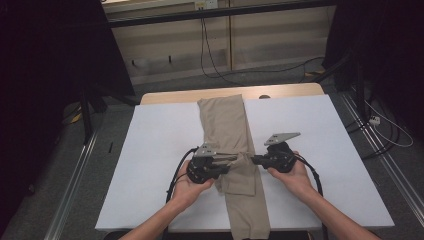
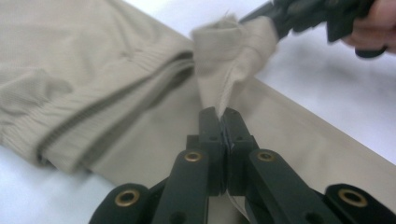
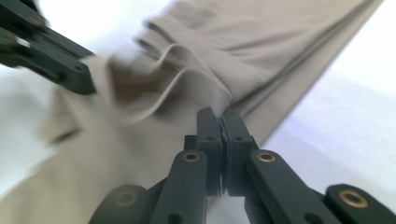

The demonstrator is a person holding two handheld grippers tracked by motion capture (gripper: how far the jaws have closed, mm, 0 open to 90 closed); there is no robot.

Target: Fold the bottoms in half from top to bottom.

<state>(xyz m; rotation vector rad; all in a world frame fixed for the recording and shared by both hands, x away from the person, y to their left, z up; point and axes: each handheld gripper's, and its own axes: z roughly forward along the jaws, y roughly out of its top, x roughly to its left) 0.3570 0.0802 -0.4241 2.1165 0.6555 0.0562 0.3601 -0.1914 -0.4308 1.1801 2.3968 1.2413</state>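
While both tongs pinch the ribbed end of the long beige knit trousers (image 1: 227,135) lying down the middle of the white bench (image 1: 160,150), left tongs (image 1: 231,166) and right tongs (image 1: 253,160) should lift together, keeping the edge taut for an even fold

Matt beige ribbed cloth trousers (image 1: 227,125)

One trousers (image 1: 235,145) — two grippers (image 1: 226,167)
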